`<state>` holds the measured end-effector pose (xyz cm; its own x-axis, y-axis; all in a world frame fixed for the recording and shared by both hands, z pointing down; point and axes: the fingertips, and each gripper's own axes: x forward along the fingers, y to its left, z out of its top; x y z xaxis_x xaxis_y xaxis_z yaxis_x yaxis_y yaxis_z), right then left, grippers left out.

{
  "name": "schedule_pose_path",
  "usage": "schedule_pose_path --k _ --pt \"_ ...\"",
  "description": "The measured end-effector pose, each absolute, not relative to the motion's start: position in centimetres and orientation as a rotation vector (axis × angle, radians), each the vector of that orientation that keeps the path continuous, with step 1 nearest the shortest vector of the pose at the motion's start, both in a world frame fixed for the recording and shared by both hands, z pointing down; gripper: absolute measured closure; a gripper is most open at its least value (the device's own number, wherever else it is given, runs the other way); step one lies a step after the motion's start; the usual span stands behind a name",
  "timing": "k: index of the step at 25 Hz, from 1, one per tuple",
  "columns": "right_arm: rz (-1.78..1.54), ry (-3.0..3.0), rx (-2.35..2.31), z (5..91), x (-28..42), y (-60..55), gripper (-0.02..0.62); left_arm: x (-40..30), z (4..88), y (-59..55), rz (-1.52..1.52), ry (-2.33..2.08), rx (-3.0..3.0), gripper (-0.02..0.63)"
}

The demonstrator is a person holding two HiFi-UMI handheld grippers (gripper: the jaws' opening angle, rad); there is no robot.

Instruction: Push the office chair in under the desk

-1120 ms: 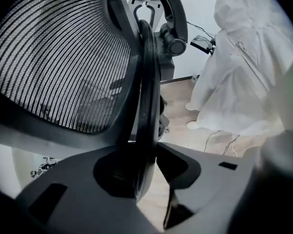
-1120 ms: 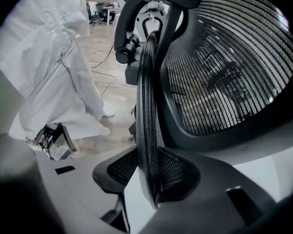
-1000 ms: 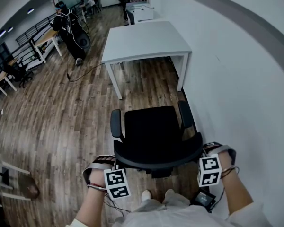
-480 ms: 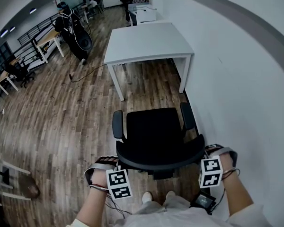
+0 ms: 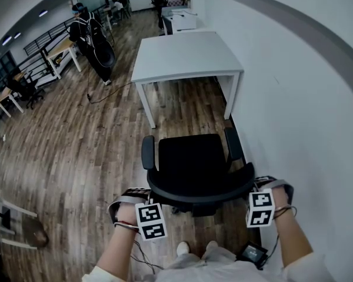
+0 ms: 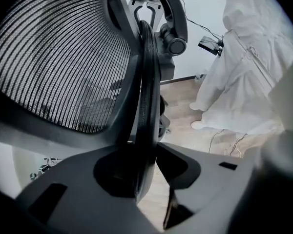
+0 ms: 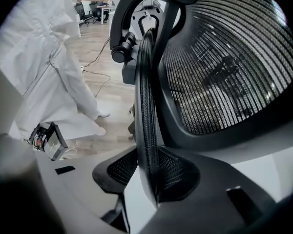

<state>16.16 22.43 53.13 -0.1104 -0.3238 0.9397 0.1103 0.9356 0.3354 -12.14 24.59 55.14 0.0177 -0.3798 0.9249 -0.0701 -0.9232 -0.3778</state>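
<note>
Office chair (image 5: pixel 191 163) backrest rim (image 6: pixel 146 106) is sitting between the jaws of the left gripper (image 6: pixel 145 179), which is pinching it from both sides at the rim's left end. Right gripper (image 7: pixel 150 177) is clamping the same rim at the opposite end, mesh edge seated deep in its jaw notch. Gripping both ends is probably giving steering control, so the chair rolls straight and doesn't swivel. Both grippers are pointing steeply down over the top of the back.

Further out, the chair is standing on the wood floor (image 5: pixel 76 145), seat and armrests (image 5: pixel 147 153) facing the desk (image 5: pixel 185 54). It is short of the desk with bare floor between them, so it isn't under yet. Wall (image 5: pixel 294 98) is running close along the chair's right side, likely leaving little room to drift that way.

Hard to see: in the head view the jaw tips are disappearing behind the backrest, and the seat is hiding the chair's base and castors. The person's white garment (image 6: pixel 249 82) is filling the side of both gripper views. A small black device (image 7: pixel 49 140) is lying by the feet, too small to identify. Another person (image 5: pixel 91 31) is standing far off by other desks.
</note>
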Motion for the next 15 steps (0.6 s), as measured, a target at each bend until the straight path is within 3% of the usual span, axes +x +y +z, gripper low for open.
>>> schedule_pose_path --k 15 --pt "-0.357 -1.636 0.175 53.0 15.3 18.6 0.457 -13.1 55.1 20.5 -2.012 0.464 -2.055 0.482"
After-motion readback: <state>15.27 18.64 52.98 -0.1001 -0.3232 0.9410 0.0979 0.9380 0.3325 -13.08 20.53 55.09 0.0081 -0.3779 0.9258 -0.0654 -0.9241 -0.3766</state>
